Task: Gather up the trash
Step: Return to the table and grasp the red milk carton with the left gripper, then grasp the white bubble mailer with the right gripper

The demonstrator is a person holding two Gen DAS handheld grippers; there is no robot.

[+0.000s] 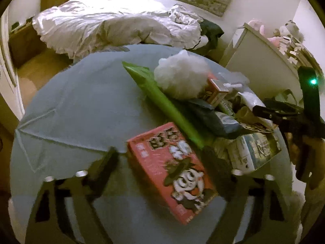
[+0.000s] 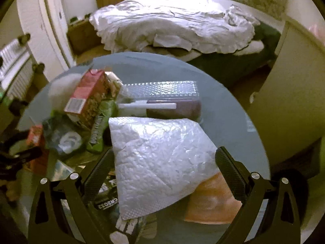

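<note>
A round table [image 1: 71, 101] with a blue-grey top holds a heap of trash. In the left wrist view the left gripper [image 1: 162, 162] has its two fingers spread wide, one on each side of a pink box [image 1: 172, 170] with cartoon pictures. The box lies flat near the front edge of the table — the fingers are not pinching it. Just behind it a long green wrapper [image 1: 162, 101] lies slanted, touching a white fluffy ball [image 1: 180, 75] and a small carton [image 1: 215, 91] toward the right edge. The right gripper [image 2: 164, 164] is spread open too, with a crinkly white padded envelope [image 2: 162, 158] between its fingers. An orange bag [image 2: 213, 201] peeks out from under the envelope. Behind it lie a white tube [image 2: 148, 106], a brown packet [image 2: 176, 108] and a strip of bubble wrap [image 2: 162, 88]. Past the far edge stands a bed [image 2: 172, 26] with rumpled white covers.
</note>
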